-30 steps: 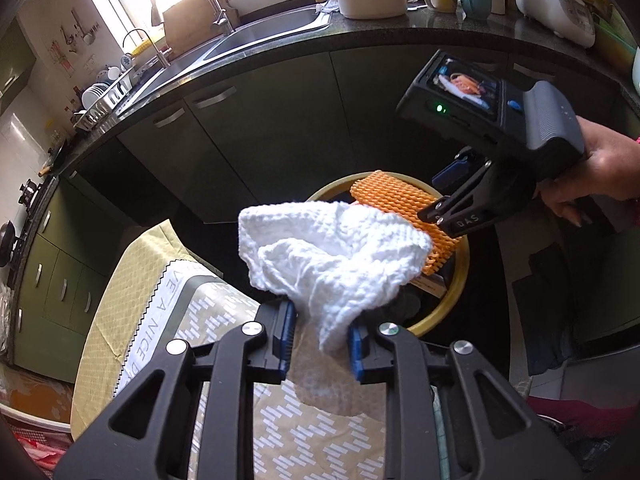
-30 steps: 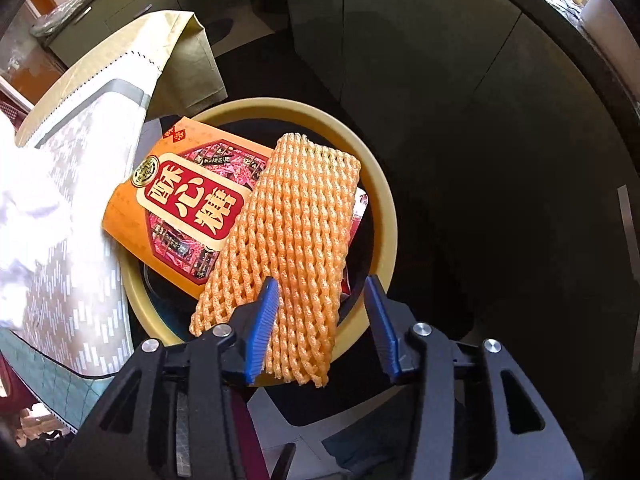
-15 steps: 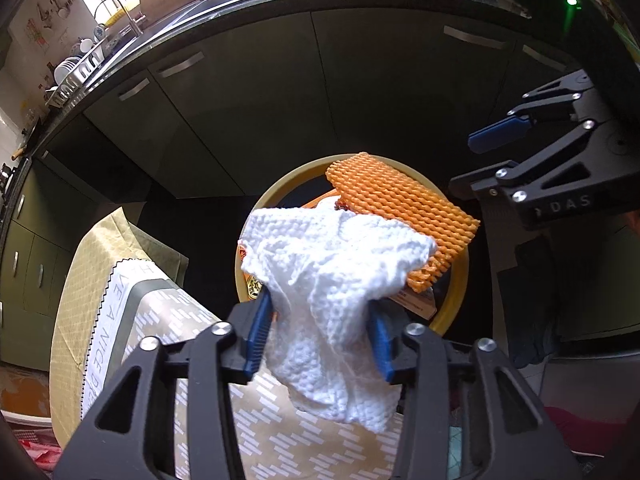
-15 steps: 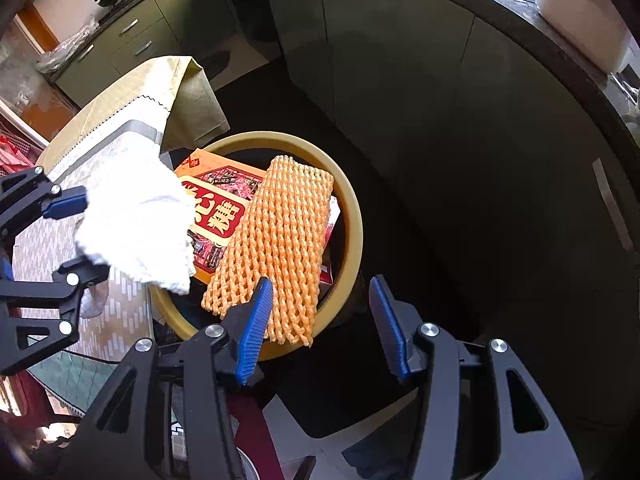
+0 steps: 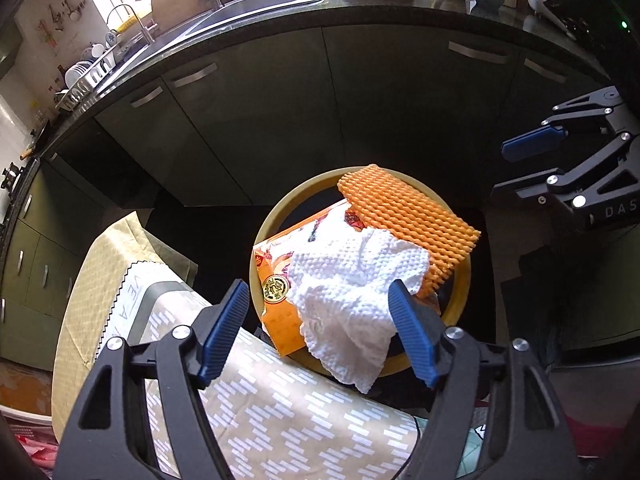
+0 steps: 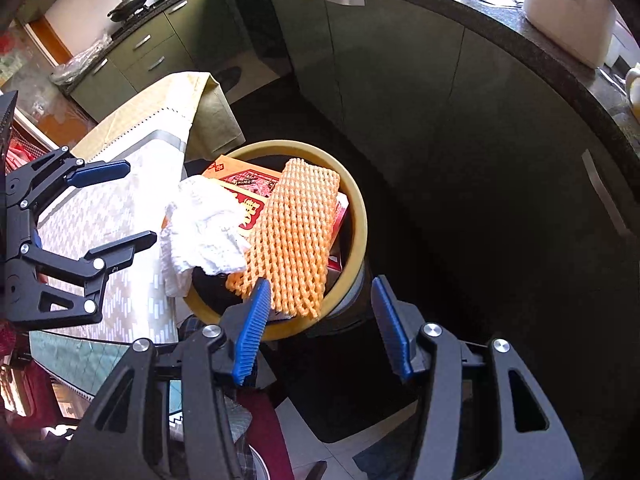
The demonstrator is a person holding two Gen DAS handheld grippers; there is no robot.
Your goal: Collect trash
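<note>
A round bin with a yellow rim [image 5: 462,296] [image 6: 356,208] stands on the dark floor. In it lie an orange candy box [image 5: 280,304] [image 6: 244,178], an orange foam net [image 5: 408,216] [image 6: 298,236] and a crumpled white paper towel [image 5: 352,292] [image 6: 200,224] draped over the box and rim. My left gripper [image 5: 320,332] [image 6: 116,206] is open and empty just above the towel. My right gripper [image 6: 320,328] [image 5: 516,172] is open and empty, above the bin's near edge.
A table with a beige patterned cloth [image 5: 260,408] [image 6: 120,208] stands beside the bin. Dark green kitchen cabinets [image 5: 280,92] under a black counter [image 5: 360,12] curve behind it. A sink, mugs and a white appliance sit on the counter.
My left gripper opened and let the white paper towel drop onto the box in the bin. My right gripper drew back and up from the foam net.
</note>
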